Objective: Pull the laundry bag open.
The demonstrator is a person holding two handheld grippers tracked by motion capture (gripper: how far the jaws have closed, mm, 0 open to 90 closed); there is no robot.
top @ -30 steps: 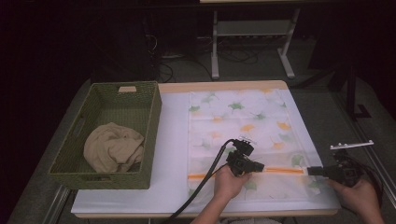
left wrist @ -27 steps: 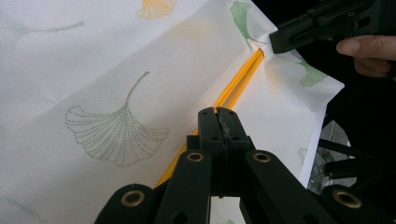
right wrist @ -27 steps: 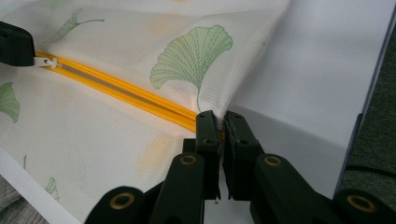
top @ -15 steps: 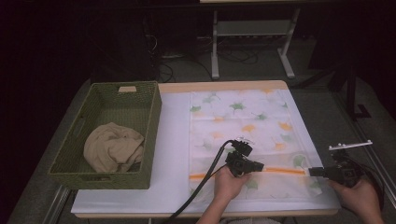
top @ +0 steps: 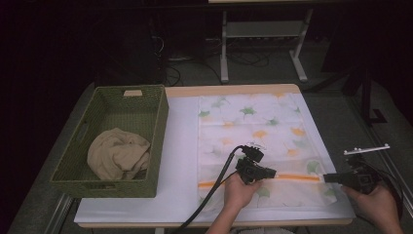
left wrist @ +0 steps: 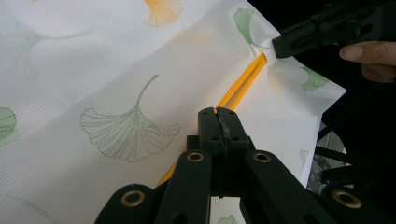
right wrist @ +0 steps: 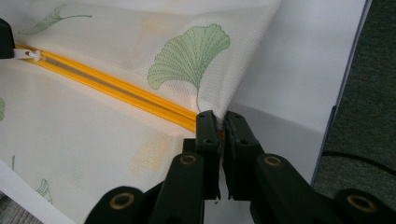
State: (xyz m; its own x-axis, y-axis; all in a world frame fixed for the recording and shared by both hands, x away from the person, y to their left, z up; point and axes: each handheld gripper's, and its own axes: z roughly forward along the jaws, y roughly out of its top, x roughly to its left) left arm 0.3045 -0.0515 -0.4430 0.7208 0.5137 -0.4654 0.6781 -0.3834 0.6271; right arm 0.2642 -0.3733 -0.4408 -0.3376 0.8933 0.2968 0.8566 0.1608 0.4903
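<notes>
- A green woven rectangular basket (top: 114, 141) is sitting at the left end of the white-covered table (top: 180, 146), and a crumpled beige cloth (top: 118, 154) is lying inside it.
- A white mesh laundry bag printed with green and orange ginkgo leaves (top: 253, 131) is lying flat to the right of the basket; an orange zipper (top: 292, 177) is running across its near part.
- The left gripper (top: 269, 172) is resting near the middle of the zipper line; in the left gripper view its 2 black jaws are pressed together on the white zipper pull (right wrist: 25, 54), with the orange zipper (left wrist: 243, 84) stretching away ahead of them.
- The right gripper (top: 329, 178) is sitting at the bag's right edge, close to the table's right end; in the right gripper view its 2 jaws are pinching the bag's fabric at the end of the zipper (right wrist: 116, 93).
- The zipper is lying straight between the 2 grippers.
</notes>
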